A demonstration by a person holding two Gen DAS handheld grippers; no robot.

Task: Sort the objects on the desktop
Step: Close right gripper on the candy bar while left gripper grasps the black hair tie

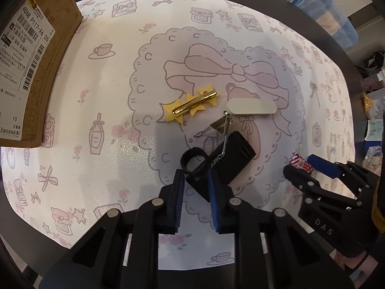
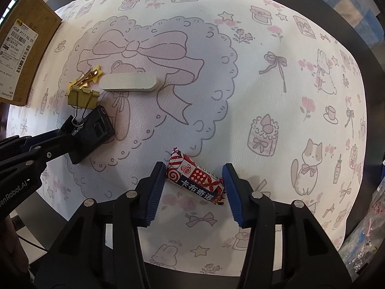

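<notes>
A black magnifier point(image 1: 231, 159) with a round lens ring lies on the patterned mat, and my left gripper point(image 1: 195, 177) is shut on its lens end. From the right wrist the magnifier point(image 2: 91, 132) shows at the left, with that gripper's fingers point(image 2: 48, 142) over it. A yellow binder clip point(image 1: 220, 126) rests one wire handle on the magnifier. Beyond it lie a white oblong piece point(image 1: 252, 107) and a yellow star hair clip point(image 1: 190, 107). A red, white and navy wrapped candy point(image 2: 195, 179) lies flat between the fingers of my open right gripper point(image 2: 193, 183), which stand close to both its ends.
A cardboard box point(image 1: 36, 60) with a shipping label stands at the mat's left edge. A blue folded cloth point(image 1: 324, 12) lies beyond the dark table rim at the back right. Bags and clutter point(image 2: 363, 240) crowd the right side off the mat point(image 2: 264, 96).
</notes>
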